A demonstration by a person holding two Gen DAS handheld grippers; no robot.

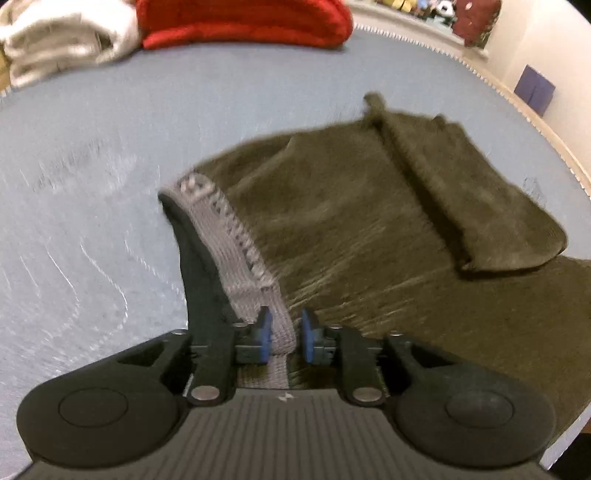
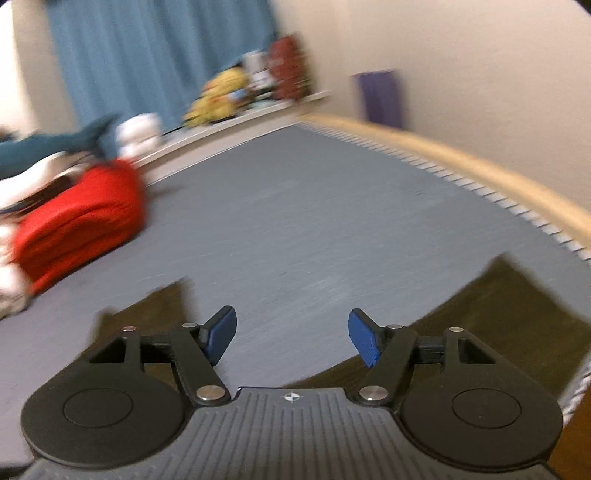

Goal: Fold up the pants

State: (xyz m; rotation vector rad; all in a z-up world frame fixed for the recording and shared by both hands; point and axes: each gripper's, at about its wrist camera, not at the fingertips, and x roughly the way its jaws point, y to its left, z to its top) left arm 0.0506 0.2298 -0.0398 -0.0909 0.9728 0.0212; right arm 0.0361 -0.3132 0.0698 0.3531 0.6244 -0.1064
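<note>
Left gripper (image 1: 286, 334) pinched the grey waistband (image 1: 236, 240) of the olive pants (image 1: 351, 206), which lay spread across the centre and right of the blue-grey surface (image 1: 92, 206). Right gripper (image 2: 291, 334) hung released, jaws wide apart, over that surface. Red folded cloth (image 1: 240, 22) sat upper centre.

The left wrist view sits low and close over the olive pants (image 1: 369, 221), looking along its tool (image 1: 287, 336) across the grey-blue bed (image 1: 110, 147) toward a red folded garment (image 1: 243, 22). The right wrist view looks from near the bed (image 2: 295, 206) surface toward the far wall. Both share the bed, its serrated edge, pants (image 2: 498, 314) and red folded garment (image 2: 81, 221).
</note>
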